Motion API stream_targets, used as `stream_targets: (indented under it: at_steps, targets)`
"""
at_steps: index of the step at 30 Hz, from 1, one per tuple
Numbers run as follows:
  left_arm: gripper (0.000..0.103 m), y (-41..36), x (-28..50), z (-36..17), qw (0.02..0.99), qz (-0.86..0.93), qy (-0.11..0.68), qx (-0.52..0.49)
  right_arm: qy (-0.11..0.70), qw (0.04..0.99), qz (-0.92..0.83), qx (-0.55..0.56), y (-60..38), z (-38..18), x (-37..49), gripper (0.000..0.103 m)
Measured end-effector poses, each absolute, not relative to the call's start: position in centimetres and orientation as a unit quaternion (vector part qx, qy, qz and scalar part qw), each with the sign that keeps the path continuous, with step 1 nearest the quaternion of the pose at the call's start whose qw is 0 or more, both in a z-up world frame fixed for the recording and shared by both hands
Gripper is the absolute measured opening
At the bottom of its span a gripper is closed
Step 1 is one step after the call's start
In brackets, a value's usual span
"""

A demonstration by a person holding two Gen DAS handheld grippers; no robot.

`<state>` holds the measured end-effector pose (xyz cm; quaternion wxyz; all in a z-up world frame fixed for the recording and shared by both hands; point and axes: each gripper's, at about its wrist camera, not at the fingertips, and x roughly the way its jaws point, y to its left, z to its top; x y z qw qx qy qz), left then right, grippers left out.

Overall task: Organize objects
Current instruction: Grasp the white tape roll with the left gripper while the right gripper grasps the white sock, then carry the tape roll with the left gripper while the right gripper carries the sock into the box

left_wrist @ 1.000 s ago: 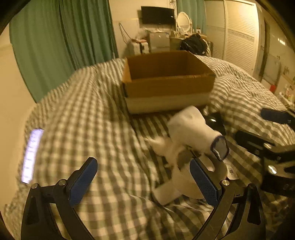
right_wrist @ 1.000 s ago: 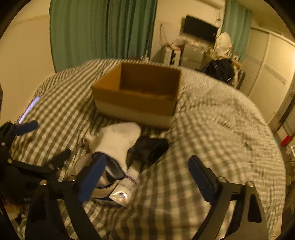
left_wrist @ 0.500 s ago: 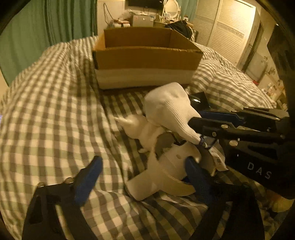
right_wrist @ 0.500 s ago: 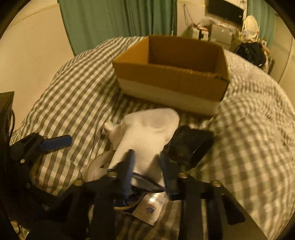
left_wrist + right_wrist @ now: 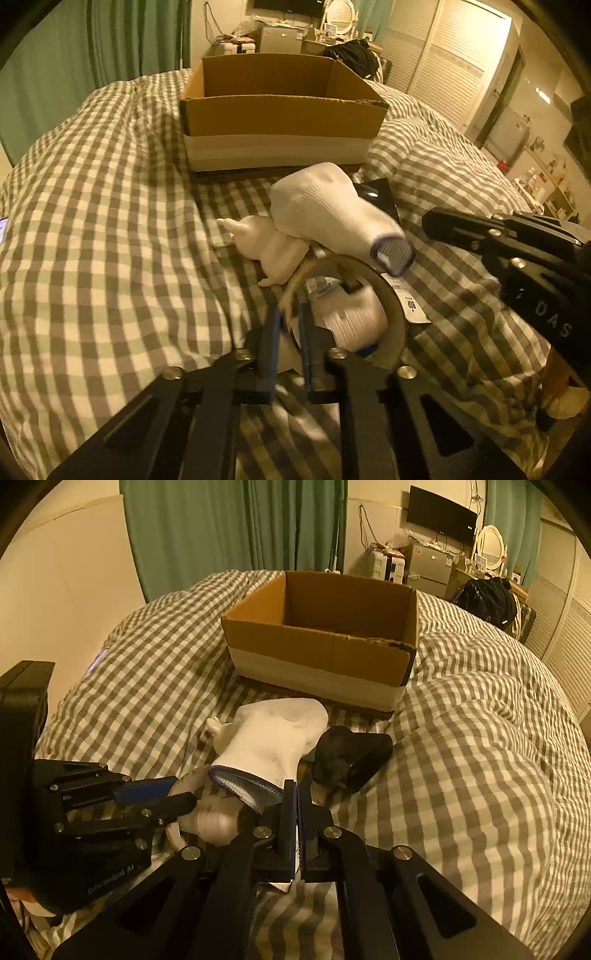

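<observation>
An open cardboard box (image 5: 280, 114) stands on the checked bed; it also shows in the right wrist view (image 5: 321, 653). In front of it lies a pile: a white sock (image 5: 328, 210) with a blue-edged cuff, a white plastic figure (image 5: 266, 243), a tape ring (image 5: 391, 306) and a black object (image 5: 351, 757). My left gripper (image 5: 290, 325) is shut on the rim of the tape ring. My right gripper (image 5: 296, 805) is shut on the cuff of the white sock (image 5: 273, 734). Each gripper shows in the other's view.
The checked duvet (image 5: 480, 738) bulges up to the right of the pile. A lit phone (image 5: 96, 657) lies at the bed's left edge. Green curtains (image 5: 229, 528), a desk with a monitor (image 5: 439, 507) and a wardrobe stand behind the bed.
Both grippers were open a second ago. The right one closed on the sock's cuff, then the left one closed on the tape ring. Both moved in toward the pile.
</observation>
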<state>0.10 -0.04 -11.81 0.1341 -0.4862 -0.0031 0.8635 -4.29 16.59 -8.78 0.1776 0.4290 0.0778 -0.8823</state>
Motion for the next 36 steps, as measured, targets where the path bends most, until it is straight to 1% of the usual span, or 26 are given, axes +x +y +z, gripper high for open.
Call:
stream_targets:
  at_steps: [3, 5, 6, 7, 12, 20, 21, 22, 24, 25, 28, 32, 36]
  targets:
    - [0.005, -1.0, 0.3, -11.5, 0.123, 0.867, -0.009, -0.484, 0.081, 0.191, -0.887, 0.413, 16.2, -7.9, -3.6, 0.001]
    - [0.004, -1.5, 0.6, -10.7, 0.114, 0.875, -0.008, -0.470, 0.090, 0.188, -0.891, 0.404, 15.8, -7.6, -3.4, 0.021]
    - [0.004, -1.7, 0.7, -10.2, 0.108, 0.880, -0.005, -0.462, 0.090, 0.189, -0.892, 0.401, 15.7, -7.5, -3.3, 0.047]
    - [0.004, -1.9, 0.6, -9.8, 0.103, 0.884, -0.003, -0.455, 0.088, 0.190, -0.893, 0.398, 15.5, -7.5, -3.2, 0.060]
    - [0.004, -3.7, 0.1, -8.0, 0.059, 0.904, 0.015, -0.423, 0.076, 0.195, -0.889, 0.407, 15.1, -8.1, -4.3, 0.060]
    - [0.004, -6.3, -1.8, -8.7, 0.018, 0.906, 0.017, -0.423, 0.068, 0.189, -0.871, 0.448, 14.1, -10.9, -7.4, 0.060]
    - [0.004, -6.4, -1.9, -8.9, 0.018, 0.905, 0.017, -0.424, 0.073, 0.192, -0.865, 0.458, 13.7, -11.5, -7.9, 0.059]
    - [0.004, -6.4, -2.1, -9.0, 0.018, 0.904, 0.018, -0.426, 0.077, 0.193, -0.862, 0.463, 13.4, -11.9, -8.1, 0.047]
    - [0.004, -6.4, -2.5, -9.3, 0.015, 0.903, 0.020, -0.429, 0.090, 0.192, -0.855, 0.474, 12.9, -12.9, -8.4, 0.034]
    - [0.004, -6.3, -2.6, -9.3, 0.015, 0.902, 0.020, -0.430, 0.095, 0.189, -0.855, 0.474, 12.8, -13.0, -8.4, 0.030]
    - [0.004, -6.2, -2.8, -9.2, 0.015, 0.903, 0.020, -0.429, 0.095, 0.186, -0.862, 0.462, 13.0, -12.5, -8.0, 0.025]
    - [0.004, -5.9, -2.5, -7.6, 0.015, 0.911, 0.026, -0.411, 0.099, 0.182, -0.875, 0.437, 13.3, -10.6, -7.0, 0.023]
    - [0.004, -5.5, -2.2, -5.0, 0.018, 0.922, 0.029, -0.385, 0.094, 0.183, -0.890, 0.406, 13.8, -7.5, -6.0, 0.023]
